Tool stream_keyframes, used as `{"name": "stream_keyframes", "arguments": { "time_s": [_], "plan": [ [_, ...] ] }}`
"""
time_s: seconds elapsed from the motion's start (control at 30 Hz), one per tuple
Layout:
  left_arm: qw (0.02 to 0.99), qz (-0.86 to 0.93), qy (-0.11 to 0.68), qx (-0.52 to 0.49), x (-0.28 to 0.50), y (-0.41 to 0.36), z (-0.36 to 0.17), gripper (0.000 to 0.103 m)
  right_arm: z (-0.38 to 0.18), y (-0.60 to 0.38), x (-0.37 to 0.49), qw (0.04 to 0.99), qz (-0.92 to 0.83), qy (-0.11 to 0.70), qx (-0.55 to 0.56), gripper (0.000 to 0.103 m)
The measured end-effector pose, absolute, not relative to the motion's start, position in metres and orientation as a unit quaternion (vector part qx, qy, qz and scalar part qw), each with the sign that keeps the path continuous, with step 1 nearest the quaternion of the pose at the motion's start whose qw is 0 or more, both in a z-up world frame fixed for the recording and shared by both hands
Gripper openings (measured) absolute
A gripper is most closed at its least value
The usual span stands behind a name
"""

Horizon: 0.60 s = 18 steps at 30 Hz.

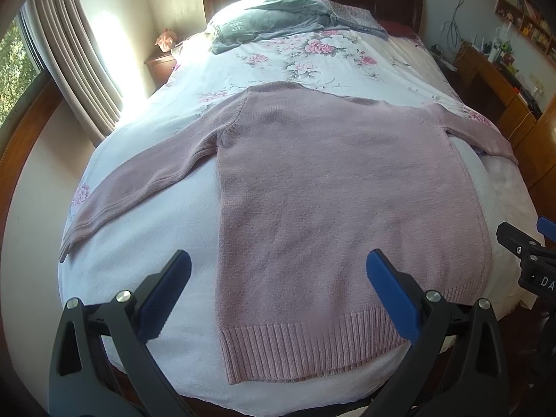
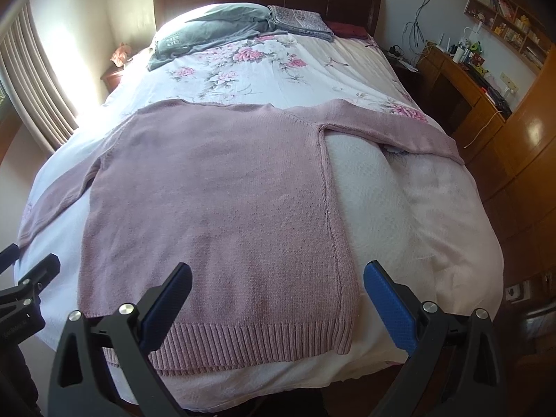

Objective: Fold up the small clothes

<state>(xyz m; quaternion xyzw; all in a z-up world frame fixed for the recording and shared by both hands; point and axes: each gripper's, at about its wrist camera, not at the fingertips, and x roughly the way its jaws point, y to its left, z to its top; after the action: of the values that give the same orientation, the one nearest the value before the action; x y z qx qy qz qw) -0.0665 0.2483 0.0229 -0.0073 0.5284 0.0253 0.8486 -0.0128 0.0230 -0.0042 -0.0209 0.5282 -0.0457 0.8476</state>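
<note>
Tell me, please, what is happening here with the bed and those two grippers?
A person holds a gripper in each hand over a pink sweater spread flat on the bed, sleeves out to both sides. The left gripper and right gripper are both open above the ribbed hem and hold nothing. No fold has been made yet.

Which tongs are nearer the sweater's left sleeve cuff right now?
Left. The left tongs hang open over the near-left hem of the pink knitted sweater, the side where that sleeve cuff lies. The right tongs hang open over the hem's right corner, farther off.
</note>
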Motion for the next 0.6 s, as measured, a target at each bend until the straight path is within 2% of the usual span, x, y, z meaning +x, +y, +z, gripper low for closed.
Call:
{"name": "stream_keyframes", "arguments": {
  "time_s": [0.6],
  "plan": [
    [0.850,0.027,0.525,-0.006,-0.0722,0.2528,0.0236,0.100,-0.0010,0.0295,-0.0183,0.851,-0.046,0.523,-0.024,0.099]
  ]
}}
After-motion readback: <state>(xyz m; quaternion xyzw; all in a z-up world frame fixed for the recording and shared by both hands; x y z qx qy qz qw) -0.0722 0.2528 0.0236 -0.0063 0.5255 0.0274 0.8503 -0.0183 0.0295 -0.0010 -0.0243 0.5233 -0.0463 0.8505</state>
